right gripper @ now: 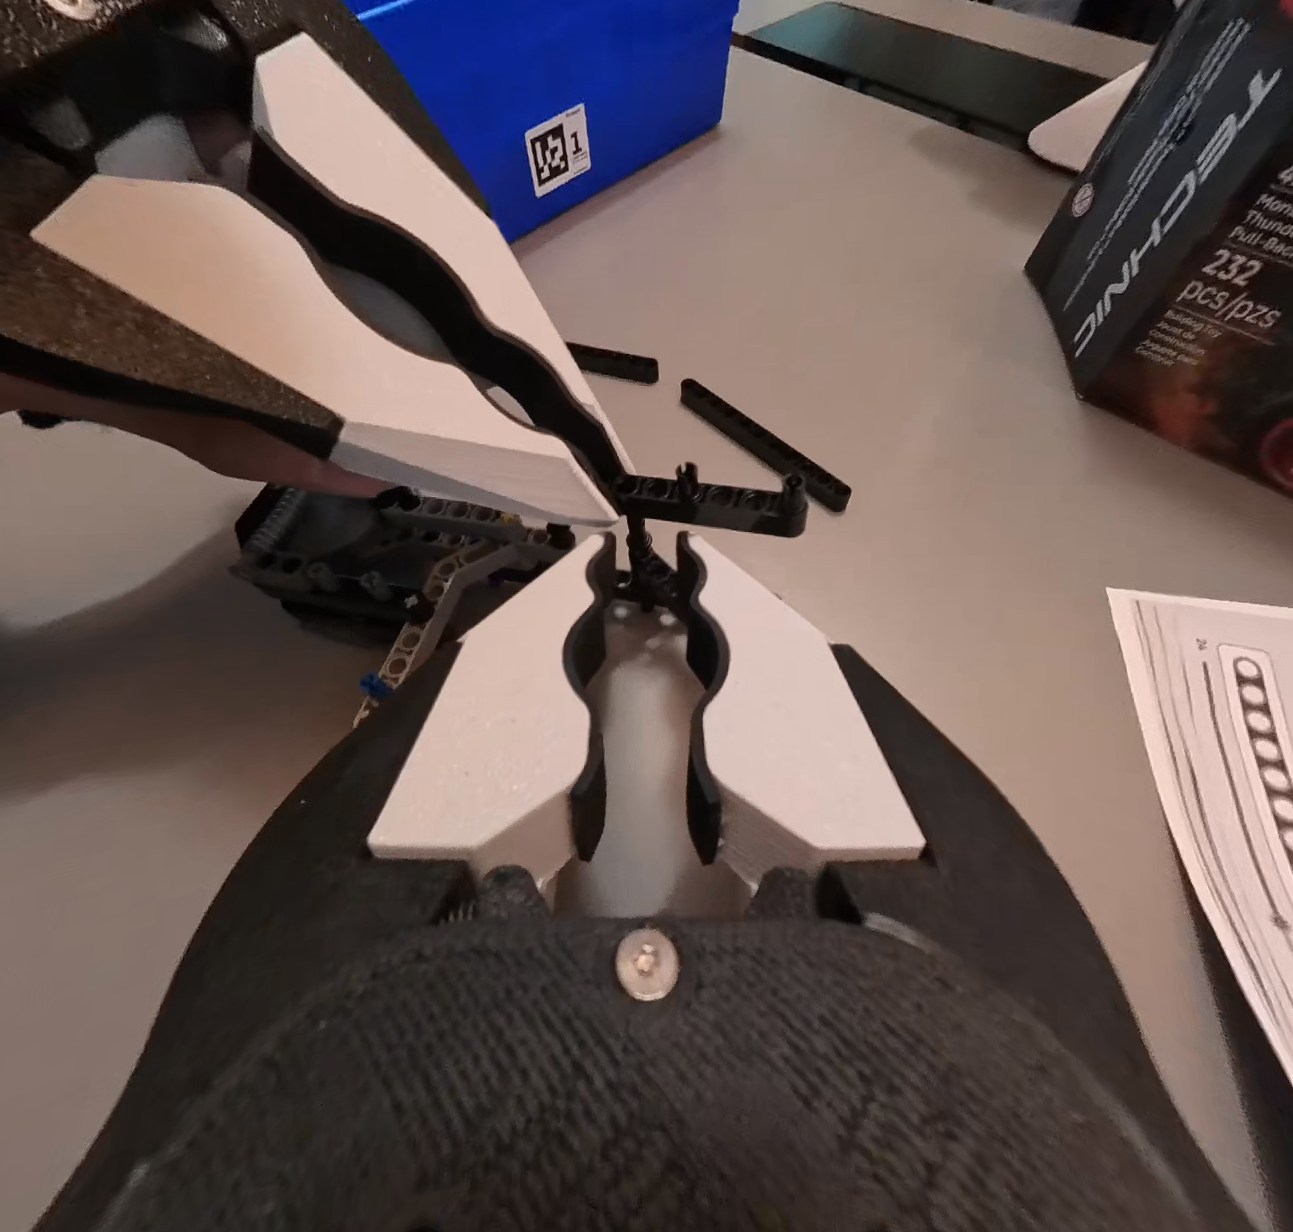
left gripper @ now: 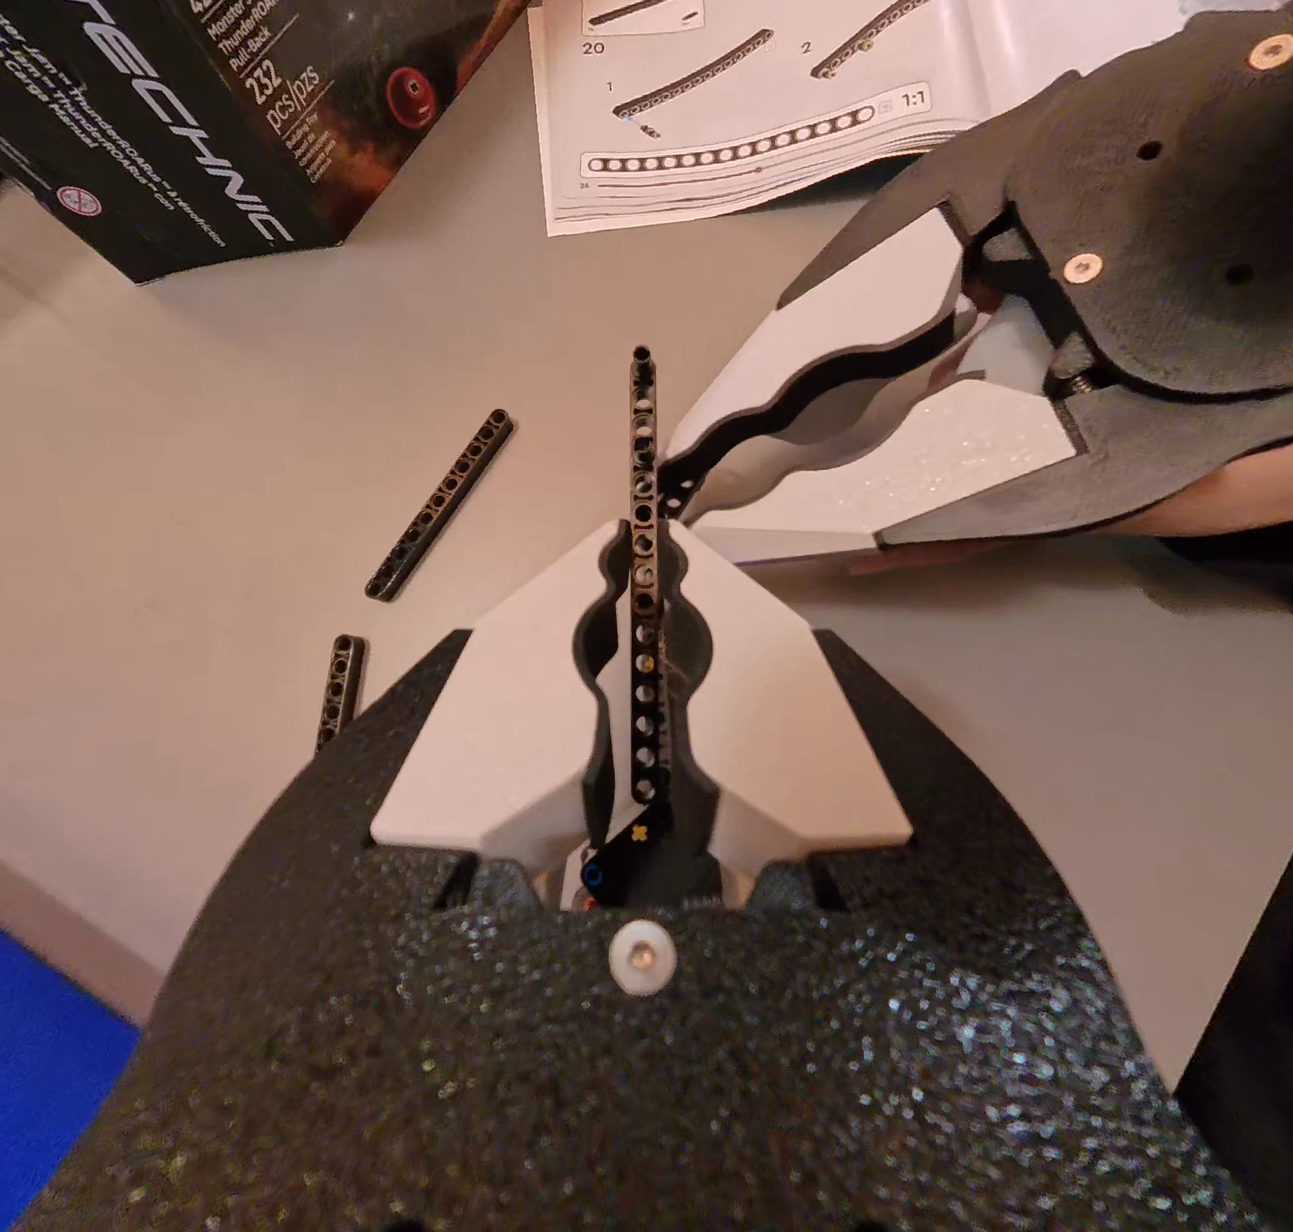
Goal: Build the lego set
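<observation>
Closest to me, my left claw [left gripper: 642, 534] is clamped on a long beam [left gripper: 642, 639], a thin black plastic strip with a row of round holes. It runs out past the fingertips, held clear of the grey table [left gripper: 210, 464]. The claw's inner pads are black and wavy, the outer wedges matt white, the body rough and speckled.

My right claw [right gripper: 640, 555] comes in from the side, its jaws pinched on a short piece [right gripper: 640, 569], also black and holed, which touches the long beam about midway along. From the right wrist view the beam lies crosswise with small pins standing up from it.

I judge the step in hand to be joining the short piece to the long beam. Next I need to line a pin up with a hole and press squarely while the left claw holds firm; the hard, smooth plastic could twist in the grip.

Further out, two loose beams [left gripper: 439, 504] lie flat on the table, apart from each other. A half-built model [right gripper: 364, 562] of grey and black parts sits behind the left claw. Beyond are the open paper booklet [left gripper: 735, 79], the glossy dark cardboard box [left gripper: 210, 79] and a blue plastic bin [right gripper: 560, 79]
</observation>
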The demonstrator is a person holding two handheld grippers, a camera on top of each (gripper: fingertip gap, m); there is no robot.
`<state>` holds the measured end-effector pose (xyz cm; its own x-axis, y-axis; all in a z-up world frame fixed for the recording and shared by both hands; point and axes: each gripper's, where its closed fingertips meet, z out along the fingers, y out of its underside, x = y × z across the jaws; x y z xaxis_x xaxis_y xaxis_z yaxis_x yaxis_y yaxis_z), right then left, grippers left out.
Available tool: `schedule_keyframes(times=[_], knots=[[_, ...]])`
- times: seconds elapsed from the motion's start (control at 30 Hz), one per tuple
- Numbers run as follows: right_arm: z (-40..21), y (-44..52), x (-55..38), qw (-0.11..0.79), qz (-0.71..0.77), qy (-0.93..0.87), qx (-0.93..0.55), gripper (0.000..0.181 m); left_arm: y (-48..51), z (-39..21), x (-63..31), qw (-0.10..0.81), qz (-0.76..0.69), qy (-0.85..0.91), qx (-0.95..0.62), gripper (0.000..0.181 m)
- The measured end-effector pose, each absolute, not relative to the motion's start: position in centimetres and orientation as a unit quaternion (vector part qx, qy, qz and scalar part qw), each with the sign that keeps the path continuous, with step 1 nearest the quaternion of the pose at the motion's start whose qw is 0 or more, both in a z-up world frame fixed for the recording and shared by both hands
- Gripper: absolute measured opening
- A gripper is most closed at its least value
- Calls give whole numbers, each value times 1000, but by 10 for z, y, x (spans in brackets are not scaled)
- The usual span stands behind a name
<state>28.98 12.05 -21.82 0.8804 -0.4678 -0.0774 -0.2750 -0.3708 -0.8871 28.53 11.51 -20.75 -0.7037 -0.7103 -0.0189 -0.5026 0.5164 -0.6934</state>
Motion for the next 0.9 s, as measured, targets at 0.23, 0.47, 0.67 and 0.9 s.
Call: schedule_keyframes(times=[0.23, 0.47, 0.67, 0.9], knots=[[-217, 125, 291, 520, -84, 229, -818, 5, 119, -208, 288, 147, -336, 859, -356, 5], [-217, 128, 289, 507, -137, 197, -828, 3, 122, -209, 285, 112, -281, 887, -349, 5], [-216, 129, 287, 513, -118, 195, -828, 2, 123, -210, 284, 89, -249, 904, -337, 5], [-217, 131, 284, 509, -134, 176, -832, 3, 124, -211, 281, 76, -243, 910, -327, 5]])
